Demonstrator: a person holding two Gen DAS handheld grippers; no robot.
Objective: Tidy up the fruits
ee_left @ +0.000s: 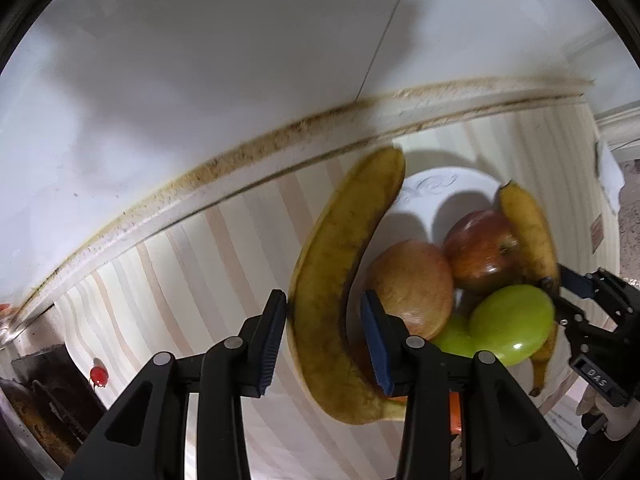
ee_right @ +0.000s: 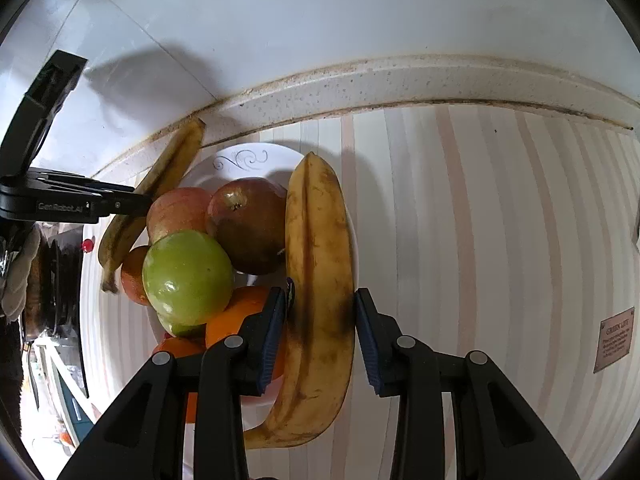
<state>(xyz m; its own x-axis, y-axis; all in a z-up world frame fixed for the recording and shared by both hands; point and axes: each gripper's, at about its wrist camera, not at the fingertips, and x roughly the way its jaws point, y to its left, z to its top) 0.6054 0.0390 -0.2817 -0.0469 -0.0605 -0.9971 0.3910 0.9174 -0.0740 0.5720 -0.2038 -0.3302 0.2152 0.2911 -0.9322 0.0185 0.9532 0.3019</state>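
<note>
My left gripper (ee_left: 324, 336) clamped on spotted banana (ee_left: 340, 280), held beside plate (ee_left: 432, 188); left view alone shows worktop edge and small red thing (ee_left: 99, 375) far left. My right gripper (ee_right: 320, 332) clamped on second banana (ee_right: 320, 280) at plate's (ee_right: 248, 160) right rim. Right view alone shows oranges (ee_right: 236, 316) under green apple (ee_right: 188, 276), with red apples (ee_right: 248, 224) behind and brown label (ee_right: 614, 340) far right on striped worktop (ee_right: 480, 240).

Tabletop (ee_right: 480, 208) has a beige-striped cover. White tiled wall (ee_right: 360, 12) behind it, with a grimy speckled ledge (ee_right: 400, 80) along the joint. Hard shadows on the wall.
</note>
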